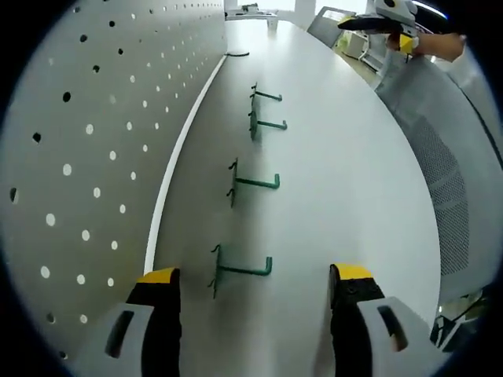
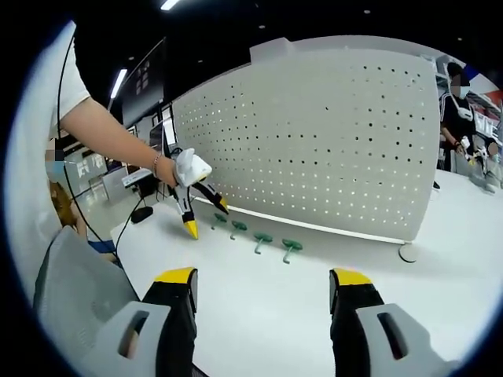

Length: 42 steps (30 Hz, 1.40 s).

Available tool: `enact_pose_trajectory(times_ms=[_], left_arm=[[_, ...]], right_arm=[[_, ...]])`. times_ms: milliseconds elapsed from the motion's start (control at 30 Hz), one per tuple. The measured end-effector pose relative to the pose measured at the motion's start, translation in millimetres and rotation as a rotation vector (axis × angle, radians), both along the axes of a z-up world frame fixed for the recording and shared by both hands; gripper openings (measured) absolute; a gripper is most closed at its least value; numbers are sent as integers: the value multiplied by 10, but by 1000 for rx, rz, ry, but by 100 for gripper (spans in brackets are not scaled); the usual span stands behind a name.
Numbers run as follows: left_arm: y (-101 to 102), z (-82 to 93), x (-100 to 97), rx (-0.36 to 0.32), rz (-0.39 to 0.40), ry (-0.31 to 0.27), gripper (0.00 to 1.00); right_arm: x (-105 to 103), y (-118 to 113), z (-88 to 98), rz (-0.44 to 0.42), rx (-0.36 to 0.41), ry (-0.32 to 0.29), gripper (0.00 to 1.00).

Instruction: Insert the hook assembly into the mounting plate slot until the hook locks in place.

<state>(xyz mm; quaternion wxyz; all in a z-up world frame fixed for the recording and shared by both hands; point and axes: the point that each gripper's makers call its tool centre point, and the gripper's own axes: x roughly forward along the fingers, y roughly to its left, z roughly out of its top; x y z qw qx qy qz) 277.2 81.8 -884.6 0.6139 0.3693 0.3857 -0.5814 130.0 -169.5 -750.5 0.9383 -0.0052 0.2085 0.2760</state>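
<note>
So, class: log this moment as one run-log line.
left hand-held gripper: open, empty | right hand-held gripper: open, empty | four green hooks: on table | pegboard: hookless

The pegboard panel (image 2: pixel 314 141) stands upright along one edge of the bench (image 1: pixel 354 181) and blocks passage on that side. Four green hooks (image 1: pixel 240 269) lie in a row on the bench near the panel's foot, with open gaps between them. The bench surface on the side of the hooks away from the panel is bare. In the right gripper view, the left gripper (image 2: pixel 196 212) hangs just beside the end hook. A mesh chair back (image 1: pixel 440 181) borders the bench's outer edge.
</note>
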Motion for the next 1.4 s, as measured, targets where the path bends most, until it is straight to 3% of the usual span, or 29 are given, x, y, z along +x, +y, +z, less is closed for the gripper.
enact_pose_trajectory(times_ms=[533,1400], left_arm=[[17,45,95,-7,41,-4,54],[59,51,169,-2,120,-14,27]], right_arm=[[7,-27,16,-12,-1,-6,65],[4,-15,43,-8,-3,-13,64]])
